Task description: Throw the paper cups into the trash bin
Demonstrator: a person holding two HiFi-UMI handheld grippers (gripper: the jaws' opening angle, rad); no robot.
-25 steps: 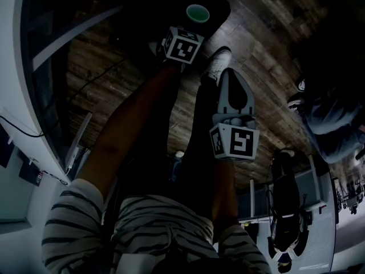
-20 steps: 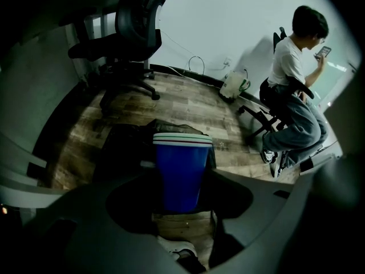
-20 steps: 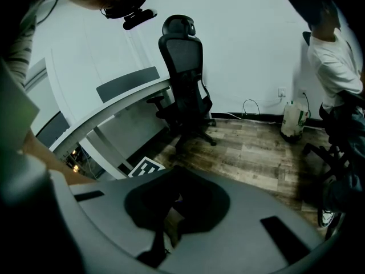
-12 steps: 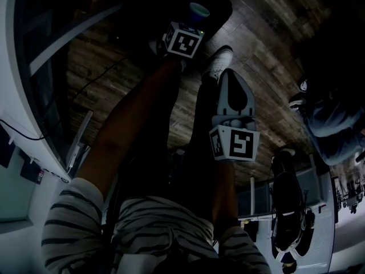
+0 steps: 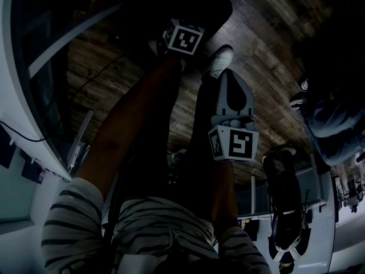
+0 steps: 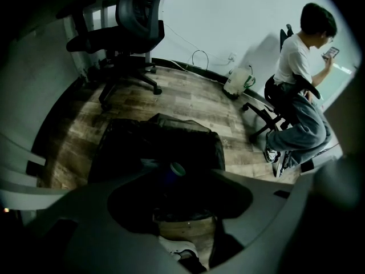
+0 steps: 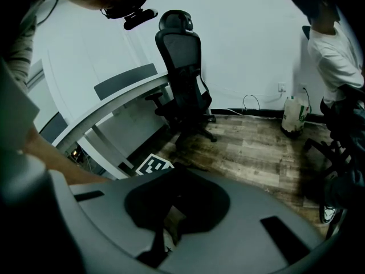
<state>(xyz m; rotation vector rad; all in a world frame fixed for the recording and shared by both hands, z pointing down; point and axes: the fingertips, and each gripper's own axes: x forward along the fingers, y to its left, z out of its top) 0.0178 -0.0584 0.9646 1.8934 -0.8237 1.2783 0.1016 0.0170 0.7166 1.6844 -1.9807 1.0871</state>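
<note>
Showing cup (image 6: 174,170) inside bin (image 6: 194,135), beneath left tool (image 6: 181,194)

Paper cup (image 6: 173,172) in trash bin (image 6: 188,131)

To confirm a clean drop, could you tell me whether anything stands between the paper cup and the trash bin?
Nothing visible does: the paper cup, clear of the open left hand-held gripper, already appears inside the dark mouth of the trash bin, with nothing across it.
</note>
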